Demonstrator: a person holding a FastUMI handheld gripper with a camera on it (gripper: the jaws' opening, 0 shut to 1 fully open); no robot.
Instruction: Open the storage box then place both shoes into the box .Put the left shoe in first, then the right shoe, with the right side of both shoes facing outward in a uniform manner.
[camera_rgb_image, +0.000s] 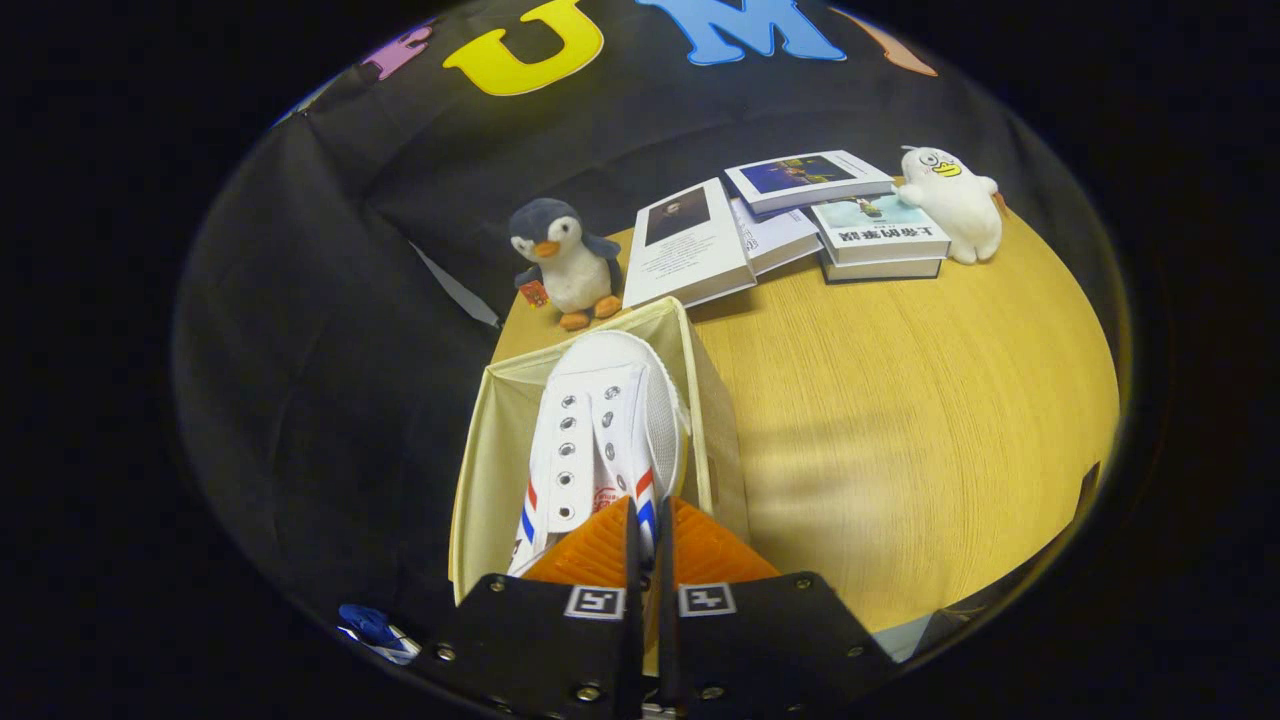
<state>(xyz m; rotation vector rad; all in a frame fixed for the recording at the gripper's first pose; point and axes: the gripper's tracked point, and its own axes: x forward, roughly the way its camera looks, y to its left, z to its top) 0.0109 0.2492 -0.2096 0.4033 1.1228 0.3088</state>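
Note:
A white canvas shoe (600, 430) with red and blue stripes hangs toe-forward over the open cream fabric storage box (480, 470). My gripper (647, 520) is shut on the shoe's rear collar, with both fingers pressed on a thin edge of the shoe. The toe reaches the box's far rim; the heel is hidden behind my fingers. The box stands at the left edge of the wooden table (900, 420), its lid open.
A penguin plush (565, 262) stands just beyond the box. Several books (790, 225) lie at the table's far side, with a white duck plush (955, 200) beside them. A blue and white object (375, 630) shows low to the left of my fingers.

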